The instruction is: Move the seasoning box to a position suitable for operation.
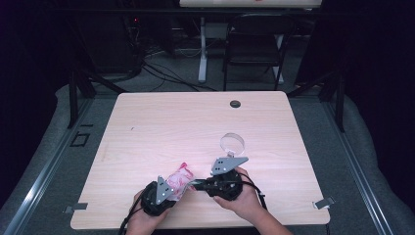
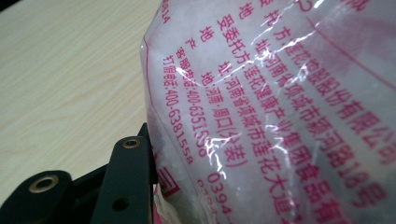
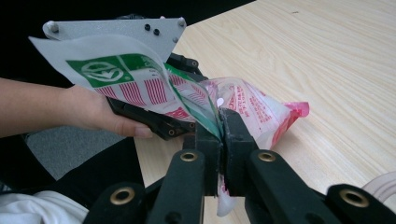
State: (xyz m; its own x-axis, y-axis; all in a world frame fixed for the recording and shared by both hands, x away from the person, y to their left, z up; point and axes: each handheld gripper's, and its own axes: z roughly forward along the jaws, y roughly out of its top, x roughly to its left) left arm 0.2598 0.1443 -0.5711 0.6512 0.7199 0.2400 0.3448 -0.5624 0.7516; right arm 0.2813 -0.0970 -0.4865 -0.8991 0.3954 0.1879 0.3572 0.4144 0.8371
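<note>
A clear plastic bag (image 1: 179,179) with pink and red print and white contents sits just above the near part of the wooden table (image 1: 195,122). My left gripper (image 1: 175,190) comes from the lower left and holds the bag's body. In the left gripper view the bag (image 2: 280,107) is pressed against one black jaw, and the other jaw is hidden behind it. My right gripper (image 3: 223,122) comes from the right. Its jaws are pinched together on the bag's (image 3: 252,109) green-and-white top edge. In the high view the right gripper (image 1: 195,185) points left at the bag.
A clear round ring-shaped object (image 1: 232,142) lies on the table just beyond the right hand. A dark grommet hole (image 1: 235,104) sits near the far edge. A folding chair (image 1: 257,44) and a desk leg (image 1: 202,54) stand on the floor beyond the table.
</note>
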